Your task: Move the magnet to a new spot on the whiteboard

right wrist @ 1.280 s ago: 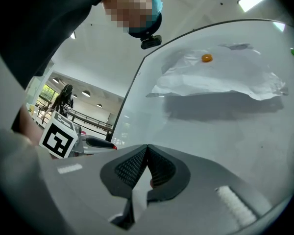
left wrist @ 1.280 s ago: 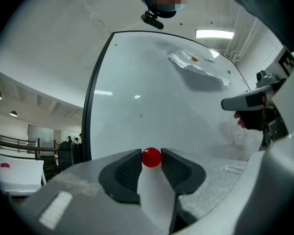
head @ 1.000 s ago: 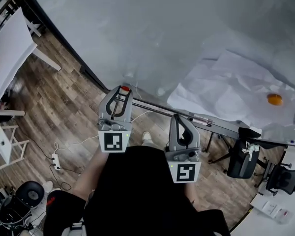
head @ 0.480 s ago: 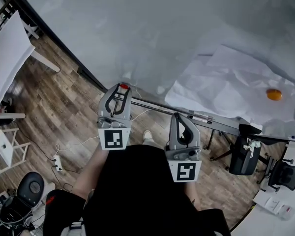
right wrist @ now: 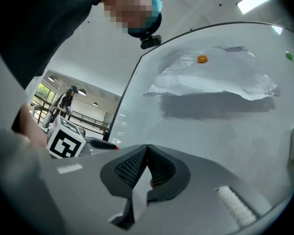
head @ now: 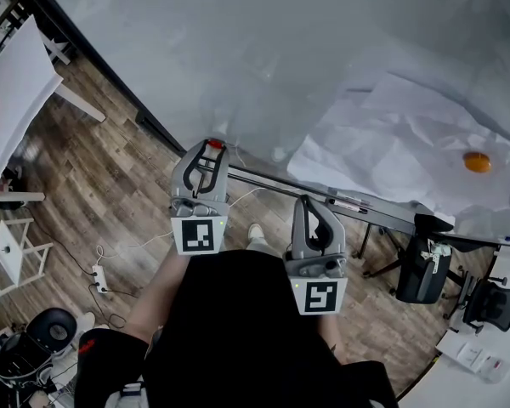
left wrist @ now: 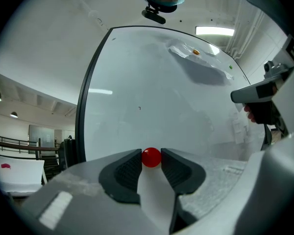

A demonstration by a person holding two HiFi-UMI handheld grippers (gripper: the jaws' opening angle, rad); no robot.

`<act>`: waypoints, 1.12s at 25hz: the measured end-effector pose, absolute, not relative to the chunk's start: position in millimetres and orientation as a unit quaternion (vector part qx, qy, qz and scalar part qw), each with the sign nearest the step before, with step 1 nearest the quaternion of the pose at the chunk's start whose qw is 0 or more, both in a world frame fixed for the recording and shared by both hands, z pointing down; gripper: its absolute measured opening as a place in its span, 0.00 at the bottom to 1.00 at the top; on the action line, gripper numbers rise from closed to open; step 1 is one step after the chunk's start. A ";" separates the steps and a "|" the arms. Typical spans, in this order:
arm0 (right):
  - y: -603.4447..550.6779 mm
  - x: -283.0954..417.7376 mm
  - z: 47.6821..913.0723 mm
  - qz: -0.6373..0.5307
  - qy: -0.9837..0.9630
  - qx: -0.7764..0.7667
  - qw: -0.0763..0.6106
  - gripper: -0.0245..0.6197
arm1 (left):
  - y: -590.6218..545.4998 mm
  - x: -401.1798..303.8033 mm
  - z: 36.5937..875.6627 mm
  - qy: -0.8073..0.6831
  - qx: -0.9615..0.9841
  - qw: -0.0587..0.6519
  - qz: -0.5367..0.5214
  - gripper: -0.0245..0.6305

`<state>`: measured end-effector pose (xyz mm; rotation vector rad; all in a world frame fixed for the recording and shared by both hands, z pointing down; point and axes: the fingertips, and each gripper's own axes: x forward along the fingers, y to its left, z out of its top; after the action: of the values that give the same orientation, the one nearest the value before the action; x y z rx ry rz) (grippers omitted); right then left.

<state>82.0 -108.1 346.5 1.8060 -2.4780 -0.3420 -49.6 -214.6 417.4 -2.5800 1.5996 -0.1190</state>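
Note:
A small round red magnet [left wrist: 151, 157] sits pinched between the tips of my left gripper [left wrist: 151, 158], which is shut on it. The head view shows the same magnet [head: 214, 144] at the tip of the left gripper [head: 212, 147], just short of the large grey whiteboard [head: 263, 49]. My right gripper [head: 310, 204] hangs lower to the right, its jaws shut with nothing in them [right wrist: 147, 155]. An orange magnet [head: 477, 161] pins a crumpled white paper sheet [head: 399, 155] to the board at right.
The whiteboard's dark frame edge [head: 102, 70] runs down at left over wood flooring [head: 93, 194]. A white table [head: 8, 100] stands far left. A black office chair [head: 416, 270] and cables [head: 98, 274] lie below. A green dot [right wrist: 288, 56] sits at the board's far right.
The left gripper with the red magnet has crept slightly up toward the whiteboard. The right gripper has stayed in place.

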 end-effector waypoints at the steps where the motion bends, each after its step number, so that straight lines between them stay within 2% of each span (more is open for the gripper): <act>1: -107.8 82.2 346.6 -0.110 -0.803 0.586 0.028 0.04 | -215.0 -50.4 417.6 0.527 -0.847 0.049 -0.038 0.24; 28: -109.2 84.4 347.2 -0.115 -0.804 0.582 0.029 0.04 | -218.3 -50.2 418.5 0.538 -0.841 0.054 -0.031 0.24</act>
<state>84.4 -109.2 347.2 1.7964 -2.4806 -0.3533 -50.2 -218.3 418.5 -2.5542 1.6345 -0.0939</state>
